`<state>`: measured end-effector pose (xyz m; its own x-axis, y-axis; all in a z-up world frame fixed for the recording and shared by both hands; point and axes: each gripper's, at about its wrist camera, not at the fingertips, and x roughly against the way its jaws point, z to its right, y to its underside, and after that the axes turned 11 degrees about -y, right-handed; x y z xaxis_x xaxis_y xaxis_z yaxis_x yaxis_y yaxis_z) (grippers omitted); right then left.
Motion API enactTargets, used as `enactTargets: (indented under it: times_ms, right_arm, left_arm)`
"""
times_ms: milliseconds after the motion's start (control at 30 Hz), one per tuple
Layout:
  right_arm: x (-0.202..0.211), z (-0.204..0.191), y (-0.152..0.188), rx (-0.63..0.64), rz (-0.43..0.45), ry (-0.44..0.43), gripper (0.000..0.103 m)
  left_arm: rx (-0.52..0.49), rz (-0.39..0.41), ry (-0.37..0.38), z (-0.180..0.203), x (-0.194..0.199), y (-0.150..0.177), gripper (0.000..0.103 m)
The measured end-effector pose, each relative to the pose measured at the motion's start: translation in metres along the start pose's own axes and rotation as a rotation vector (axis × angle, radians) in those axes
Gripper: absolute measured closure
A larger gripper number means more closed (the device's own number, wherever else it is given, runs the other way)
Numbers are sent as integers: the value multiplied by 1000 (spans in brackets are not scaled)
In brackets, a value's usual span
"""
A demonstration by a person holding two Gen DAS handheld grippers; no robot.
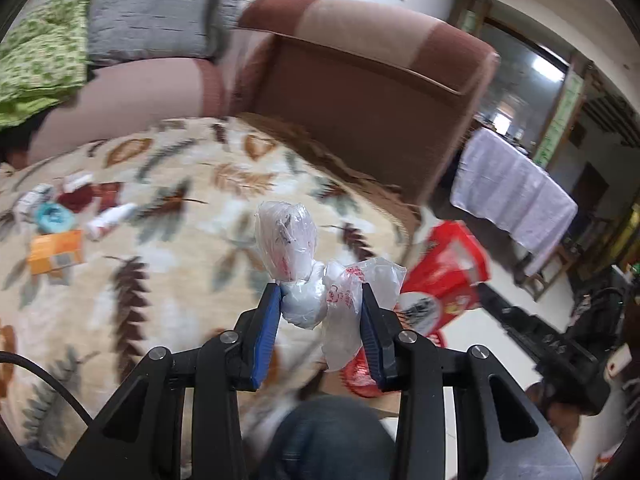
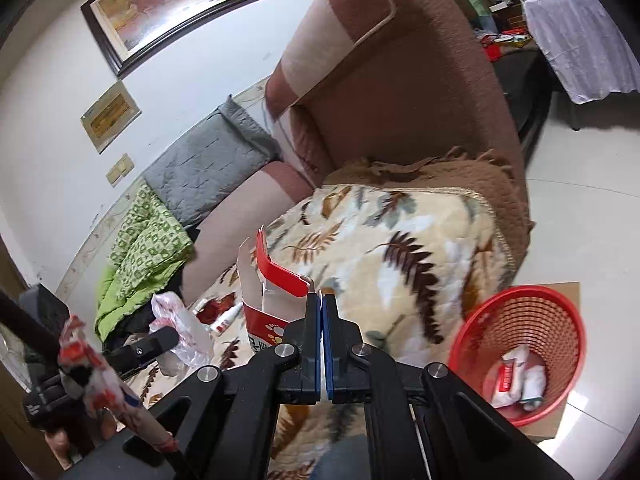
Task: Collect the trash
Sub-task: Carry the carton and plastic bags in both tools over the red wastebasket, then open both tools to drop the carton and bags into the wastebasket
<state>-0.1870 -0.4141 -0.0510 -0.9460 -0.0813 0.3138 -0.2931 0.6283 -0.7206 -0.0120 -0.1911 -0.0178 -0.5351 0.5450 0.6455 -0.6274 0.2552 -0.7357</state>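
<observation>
Trash: the left gripper (image 1: 320, 300) is clamping a crumpled plastic bag (image 1: 316, 280), the right gripper (image 2: 321, 300) pinching a red-and-white carton (image 2: 268, 292), both above the leaf-print blanket (image 2: 400, 248). Wrappers are already lying in the red mesh basket (image 2: 520, 312) on the floor; an orange box (image 1: 56, 252), a tube (image 1: 110, 220) and scraps are awaiting collection.

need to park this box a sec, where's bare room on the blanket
Bare blanket runs from the sofa arm toward the red basket. Crowded on the far side: orange box, tube, wrappers.
</observation>
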Motion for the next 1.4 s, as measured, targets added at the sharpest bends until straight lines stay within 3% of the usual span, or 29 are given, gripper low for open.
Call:
enactTargets:
  times_ms: [367, 767, 1167, 1400]
  right_arm:
    - [48, 56, -2, -87, 63, 157, 101]
    - [70, 94, -1, -164, 119, 276, 101]
    - [44, 147, 7, -227, 88, 379, 101]
    - [40, 165, 14, -267, 84, 406, 101]
  left_arm:
    - [-152, -4, 67, 98, -17, 6, 66]
    - [-197, -127, 118, 132, -55, 19, 66]
    - [-274, -214, 26, 177, -120, 35, 65]
    - [-281, -263, 39, 184, -150, 41, 65]
